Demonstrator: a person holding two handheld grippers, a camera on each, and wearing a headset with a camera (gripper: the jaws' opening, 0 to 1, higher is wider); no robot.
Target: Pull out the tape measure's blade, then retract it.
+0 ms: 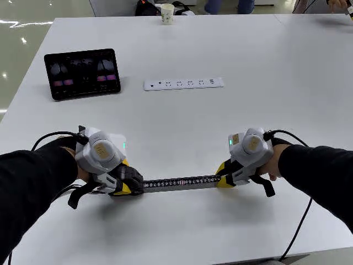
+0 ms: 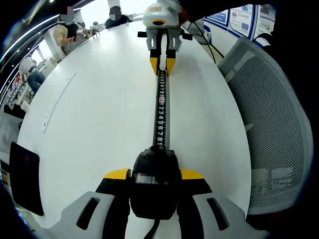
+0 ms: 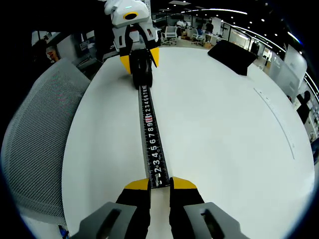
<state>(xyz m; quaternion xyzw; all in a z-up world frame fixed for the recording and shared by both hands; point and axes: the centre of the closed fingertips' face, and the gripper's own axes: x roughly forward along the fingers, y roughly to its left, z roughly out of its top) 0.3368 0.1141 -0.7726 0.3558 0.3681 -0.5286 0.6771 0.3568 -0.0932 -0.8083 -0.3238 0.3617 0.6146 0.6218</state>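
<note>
From the head view, the person stands at a white table [image 1: 248,66] with both arms low at the near edge. The left gripper [image 1: 128,178] is clenched around the black tape measure [image 1: 132,179], which lies on the table at the near left. The blade [image 1: 179,182] is drawn out and runs flat over the table to the right gripper [image 1: 222,176], which pinches the blade's end between its yellow tips. Further back I see a dark tablet [image 1: 83,73] at the left, a white power strip [image 1: 183,84] in the middle and a paper cup [image 1: 167,14] at the far edge.

In the left gripper view, the left gripper [image 2: 154,174] rises from the bottom and its jaws grasp the tape measure [image 2: 154,191] from both sides. The blade [image 2: 160,109], with its numbers facing up, goes straight away to the right gripper [image 2: 163,63], which is closed on its end. A grey mesh chair [image 2: 269,124] is beside the table at the right of this view, and people sit far behind.

In the right gripper view, the right gripper [image 3: 159,183] has its two yellow tips pressed together on the blade [image 3: 149,129] near the first numbers. The blade leads up to the tape measure [image 3: 142,74], held in the left gripper [image 3: 140,59]. The mesh chair [image 3: 40,134] is at the left here, the tablet [image 3: 234,55] at the upper right
</note>
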